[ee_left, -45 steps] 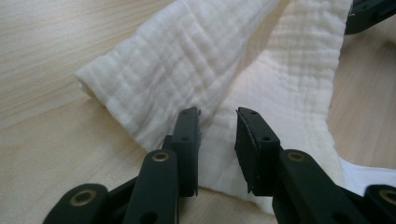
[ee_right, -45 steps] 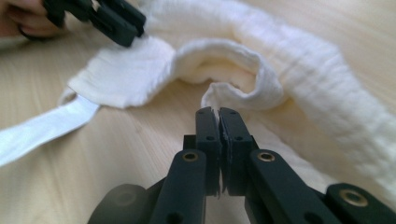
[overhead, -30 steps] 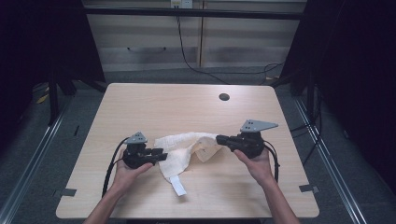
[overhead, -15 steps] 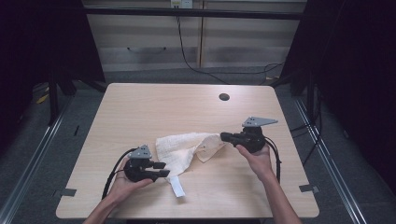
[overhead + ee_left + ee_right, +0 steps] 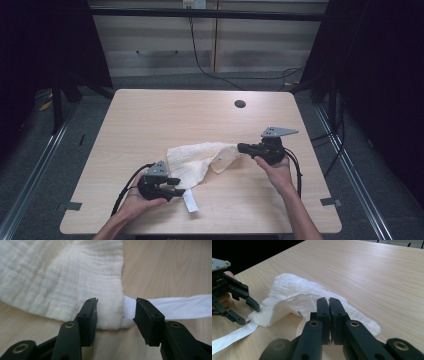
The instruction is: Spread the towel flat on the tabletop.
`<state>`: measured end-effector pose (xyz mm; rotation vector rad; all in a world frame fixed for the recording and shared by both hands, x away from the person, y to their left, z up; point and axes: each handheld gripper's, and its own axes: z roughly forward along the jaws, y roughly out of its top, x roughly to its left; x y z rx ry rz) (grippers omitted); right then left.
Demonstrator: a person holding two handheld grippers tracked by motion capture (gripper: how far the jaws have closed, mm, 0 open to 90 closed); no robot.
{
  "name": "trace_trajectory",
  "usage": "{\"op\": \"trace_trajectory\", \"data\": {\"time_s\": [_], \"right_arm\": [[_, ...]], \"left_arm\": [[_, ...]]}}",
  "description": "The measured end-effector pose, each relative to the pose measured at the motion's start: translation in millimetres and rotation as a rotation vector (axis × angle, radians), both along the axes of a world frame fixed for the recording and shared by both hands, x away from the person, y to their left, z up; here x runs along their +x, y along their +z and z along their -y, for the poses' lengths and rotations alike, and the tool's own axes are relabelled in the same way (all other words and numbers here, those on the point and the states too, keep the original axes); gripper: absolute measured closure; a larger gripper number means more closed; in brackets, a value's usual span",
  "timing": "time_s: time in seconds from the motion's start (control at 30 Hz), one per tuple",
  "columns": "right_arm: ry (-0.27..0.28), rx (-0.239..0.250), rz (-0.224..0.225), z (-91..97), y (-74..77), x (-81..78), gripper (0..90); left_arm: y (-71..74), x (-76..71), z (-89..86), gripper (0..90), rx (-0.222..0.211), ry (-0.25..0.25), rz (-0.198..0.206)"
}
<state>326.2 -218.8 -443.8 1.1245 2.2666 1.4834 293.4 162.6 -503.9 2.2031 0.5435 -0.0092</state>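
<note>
Low in the frame, the left gripper has just been opening its fingers; they now stand apart around the near corner of the white cloth without pressing it, so that corner seems released onto the desk. Compared with a second ago, this gripper sits lower left. At centre right, the right gripper stays clamped on the cloth's far edge, probably a thin fold.

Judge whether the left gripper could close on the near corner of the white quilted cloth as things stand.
Probably yes: the left gripper has just been opening, and the white quilted cloth's corner lies between its fingers, untouched, with nothing blocking.
</note>
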Motion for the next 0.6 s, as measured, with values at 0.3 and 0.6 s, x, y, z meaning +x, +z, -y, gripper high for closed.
{"op": "trace_trajectory", "data": {"time_s": [0.3,0.6], "right_arm": [[0.0,-0.003,-0.011,-0.7,-3.2,1.3,87.6],[-0.012,0.009,-0.001,3.4,0.2,1.0,87.6]], "left_arm": [[-0.1,-12.9,5.1,70.7,0.079,0.009,0.152],[0.3,1.0,-2.2,84.4,0.009,0.065,0.031]]}}
